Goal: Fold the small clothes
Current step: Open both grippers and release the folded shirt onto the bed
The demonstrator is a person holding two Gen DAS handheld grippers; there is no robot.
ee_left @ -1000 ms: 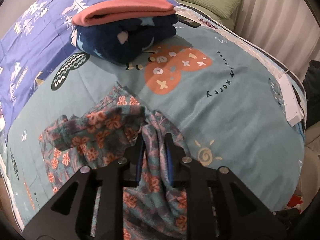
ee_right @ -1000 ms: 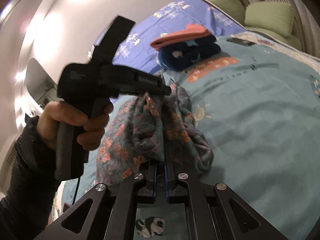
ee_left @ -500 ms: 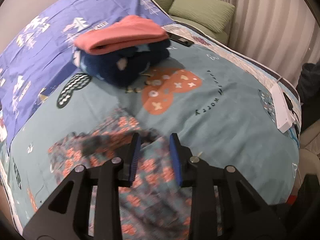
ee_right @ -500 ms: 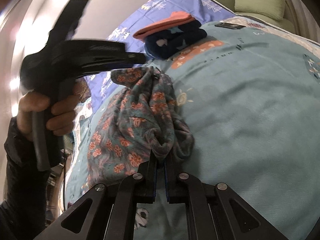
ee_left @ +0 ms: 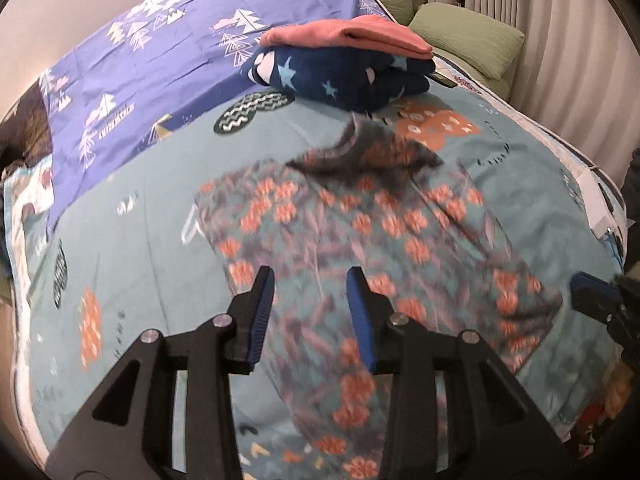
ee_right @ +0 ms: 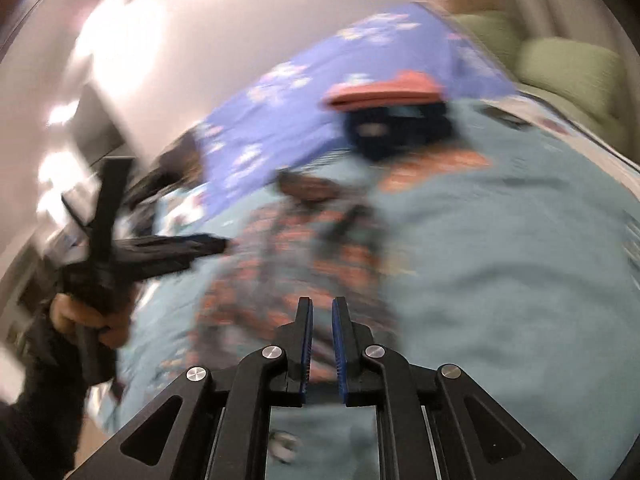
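A floral garment (ee_left: 360,232), teal with orange flowers, lies spread out on the teal bed cover (ee_left: 152,216); it is motion-blurred. My left gripper (ee_left: 310,304) is open and empty above its near part. My right gripper (ee_right: 319,336) has its jaws slightly apart, a narrow gap with no cloth clearly between them, at the near edge of the garment (ee_right: 304,248). The right gripper's blue pad also shows at the right edge of the left wrist view (ee_left: 596,300). The left gripper and the hand holding it appear at the left of the right wrist view (ee_right: 132,252).
A folded stack, a pink garment (ee_left: 352,36) on a navy star-print one (ee_left: 344,76), sits at the far side of the bed. A purple sheet (ee_left: 160,64) lies behind left. Green cushions (ee_left: 468,36) and a curtain are at the far right. A white power strip (ee_left: 596,200) lies at the right edge.
Both grippers let go of the garment: the left opened wide, the right parted slightly. The garment dropped from a bunched hanging shape to lying spread on the bed. Both cameras are moving fast.
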